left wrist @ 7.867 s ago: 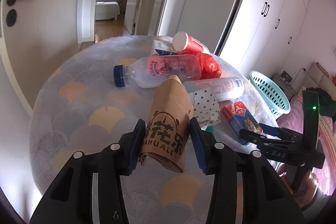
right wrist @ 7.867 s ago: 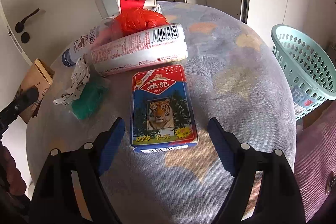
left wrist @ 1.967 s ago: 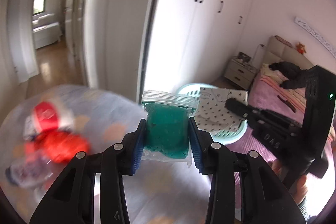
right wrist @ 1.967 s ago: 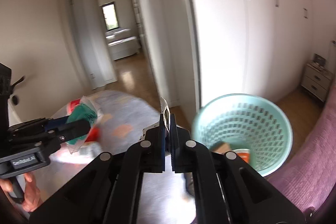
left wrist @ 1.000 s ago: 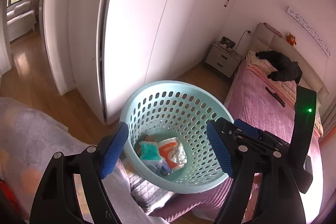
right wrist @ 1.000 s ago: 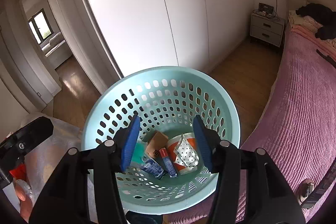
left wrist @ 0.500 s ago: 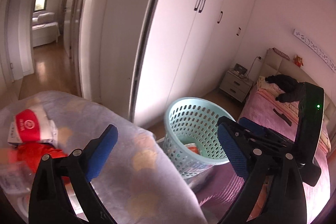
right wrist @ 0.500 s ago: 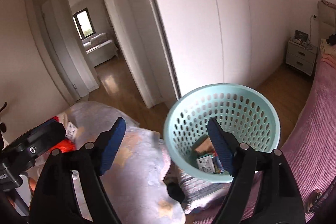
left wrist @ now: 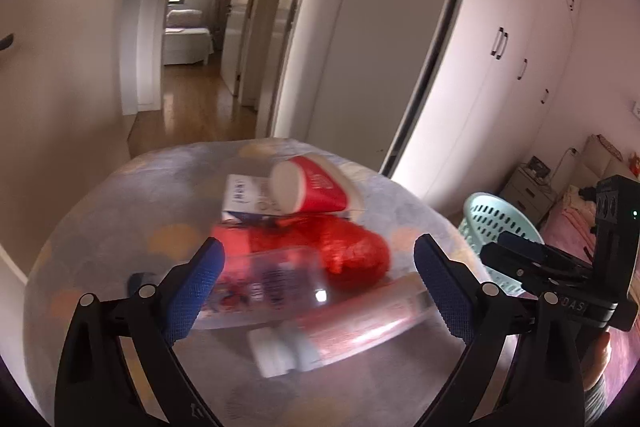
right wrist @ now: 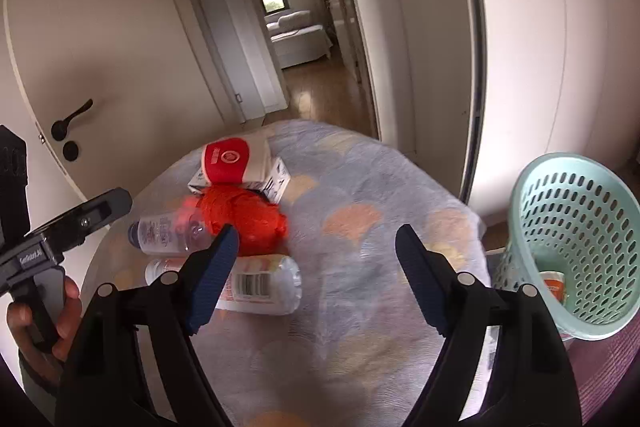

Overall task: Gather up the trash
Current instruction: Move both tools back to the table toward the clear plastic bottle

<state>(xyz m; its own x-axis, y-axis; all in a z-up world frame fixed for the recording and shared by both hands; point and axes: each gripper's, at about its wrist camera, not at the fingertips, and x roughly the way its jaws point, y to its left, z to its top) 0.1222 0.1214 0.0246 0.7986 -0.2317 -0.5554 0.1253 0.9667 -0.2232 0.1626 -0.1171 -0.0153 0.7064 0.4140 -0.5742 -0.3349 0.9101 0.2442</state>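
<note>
two bottles point(right wrist: 256, 285) beside red bag point(right wrist: 244, 217), basket point(right wrist: 568, 239) nr table point(right wrist: 360, 235).

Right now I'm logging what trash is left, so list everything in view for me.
Table: one, round, pastel-patterned cloth, centre.
Cup: one, red and white, on its side atop the carton, far side.
Carton: one, white, under the cup.
Bag: one, red, crumpled, mid-table.
Bottle: one, clear, lying left of the bag.
Tube: one, white and pink with barcode, lying nearest.
Basket: one, mint, right of the table, some trash inside.
Wardrobe: white, right wall.
Door: white, black handle, left.
Left gripper: jaws open, empty.
Right gripper: jaws open, empty.
</note>
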